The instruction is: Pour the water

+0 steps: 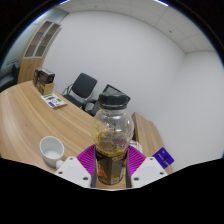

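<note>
The tool holds the upright bottle between its purple pads, above the table, the white cup just left

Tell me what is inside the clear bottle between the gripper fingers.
The bottle, held upright in the gripper, holds yellowish liquid in its lower part. The purple pads cover its base; its dark cap hides the mouth.
</note>
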A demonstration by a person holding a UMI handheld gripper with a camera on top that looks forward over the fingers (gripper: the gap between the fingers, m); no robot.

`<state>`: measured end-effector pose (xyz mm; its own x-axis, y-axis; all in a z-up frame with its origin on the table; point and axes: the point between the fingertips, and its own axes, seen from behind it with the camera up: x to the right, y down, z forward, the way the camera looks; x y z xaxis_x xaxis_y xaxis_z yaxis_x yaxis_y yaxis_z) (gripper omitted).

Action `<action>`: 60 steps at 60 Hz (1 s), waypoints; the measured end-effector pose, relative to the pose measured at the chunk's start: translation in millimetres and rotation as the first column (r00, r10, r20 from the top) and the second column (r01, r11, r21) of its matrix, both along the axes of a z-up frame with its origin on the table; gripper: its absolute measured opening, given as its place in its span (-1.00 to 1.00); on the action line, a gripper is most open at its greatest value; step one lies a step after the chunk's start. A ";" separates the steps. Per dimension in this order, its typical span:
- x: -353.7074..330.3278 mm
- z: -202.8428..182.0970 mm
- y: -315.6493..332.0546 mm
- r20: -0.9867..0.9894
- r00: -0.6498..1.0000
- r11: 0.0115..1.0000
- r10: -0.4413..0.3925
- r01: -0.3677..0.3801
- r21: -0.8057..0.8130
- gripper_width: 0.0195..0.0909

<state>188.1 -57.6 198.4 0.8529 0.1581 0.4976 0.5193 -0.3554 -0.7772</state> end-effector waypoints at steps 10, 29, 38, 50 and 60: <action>8.3 -52.0 -4.2 -0.309 0.950 0.998 -0.034 0.017 -0.056 -0.45; -2.5 -114.8 -17.7 -0.495 0.869 0.998 -0.011 -0.017 -0.053 -0.35; -0.5 -116.5 -23.4 -0.513 0.858 0.998 -0.015 -0.016 -0.056 -0.04; 8.4 -119.8 -55.6 -0.481 0.869 0.985 -0.119 0.041 -0.169 0.84; 1.7 -80.4 -116.4 -0.426 0.885 0.976 -0.187 0.118 -0.184 0.85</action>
<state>189.8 -173.9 118.0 0.9975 0.0509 0.0480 0.0678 -0.5314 -0.8444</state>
